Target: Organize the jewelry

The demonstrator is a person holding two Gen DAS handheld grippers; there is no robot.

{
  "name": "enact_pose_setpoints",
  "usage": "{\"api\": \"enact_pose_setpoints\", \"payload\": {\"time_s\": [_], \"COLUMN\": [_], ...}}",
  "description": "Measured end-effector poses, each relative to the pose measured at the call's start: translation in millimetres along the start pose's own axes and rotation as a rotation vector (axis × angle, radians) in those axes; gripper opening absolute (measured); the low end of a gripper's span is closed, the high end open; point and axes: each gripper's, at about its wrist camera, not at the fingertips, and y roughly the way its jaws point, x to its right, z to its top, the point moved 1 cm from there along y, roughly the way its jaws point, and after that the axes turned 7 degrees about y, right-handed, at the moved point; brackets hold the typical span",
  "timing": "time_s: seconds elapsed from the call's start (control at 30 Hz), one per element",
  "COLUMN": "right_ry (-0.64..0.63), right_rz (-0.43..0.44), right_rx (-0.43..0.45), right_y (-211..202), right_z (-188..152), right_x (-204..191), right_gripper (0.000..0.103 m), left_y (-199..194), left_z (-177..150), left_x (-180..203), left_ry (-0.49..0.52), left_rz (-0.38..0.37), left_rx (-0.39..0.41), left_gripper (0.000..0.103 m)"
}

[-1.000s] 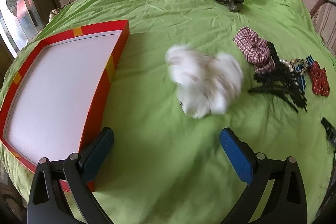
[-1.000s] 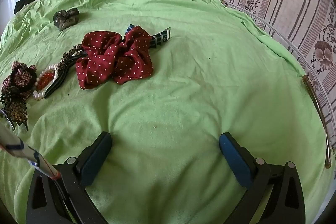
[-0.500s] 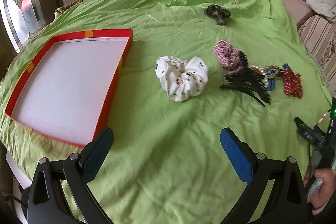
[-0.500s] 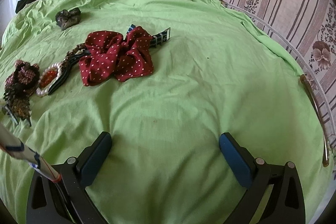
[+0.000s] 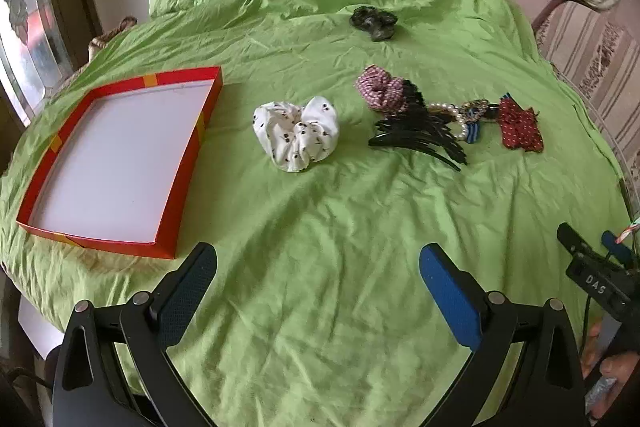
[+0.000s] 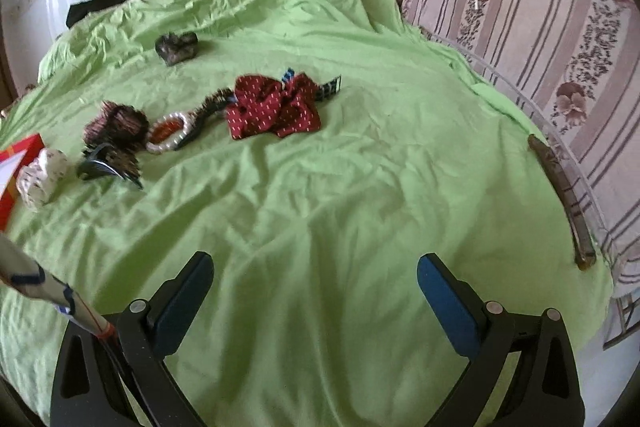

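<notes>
Hovering over the green bedsheet (image 5: pixel 320 247), both grippers are held wide apart and empty.
Left gripper (image 5: pixel 318 279) is aimed at the white scrunchie (image 5: pixel 297 133) beside the red tray (image 5: pixel 168 219); right gripper (image 6: pixel 314 287) is pointed toward the red dotted scrunchie (image 6: pixel 274 107) in the jewelry pile.

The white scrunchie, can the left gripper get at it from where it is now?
Probably yes: the left gripper is open and the white scrunchie lies alone ahead of it, only bare green sheet between.

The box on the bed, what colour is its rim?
Red with small orange patches; the left wrist view shows it best.
</notes>
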Motion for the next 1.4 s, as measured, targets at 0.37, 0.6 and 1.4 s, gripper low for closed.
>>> {"api": "enact_pose_setpoints", "payload": {"time_s": [0.37, 0.6, 1.4], "right_ry": [-0.032, -0.042, 0.013], "right_rz": [0.016, -0.013, -0.064], "right_rx": [0.047, 0.004, 0.008], "right_y": [-32, -23, -18], "right_z": [-8, -14, -18], "right_x": [-13, -9, 12], "right_gripper": [0.103, 0.103, 0.103], "left_y": [-12, -14, 4], "left_z": [-8, -14, -18], "left_x": [17, 18, 29], "left_ry": [0.053, 0.072, 0.104], "left_rz": [-0.010, -0.022, -0.027], "left_rx": [0.020, 0.030, 0.002], "left_gripper": [0.102, 0.102, 0.102]}}
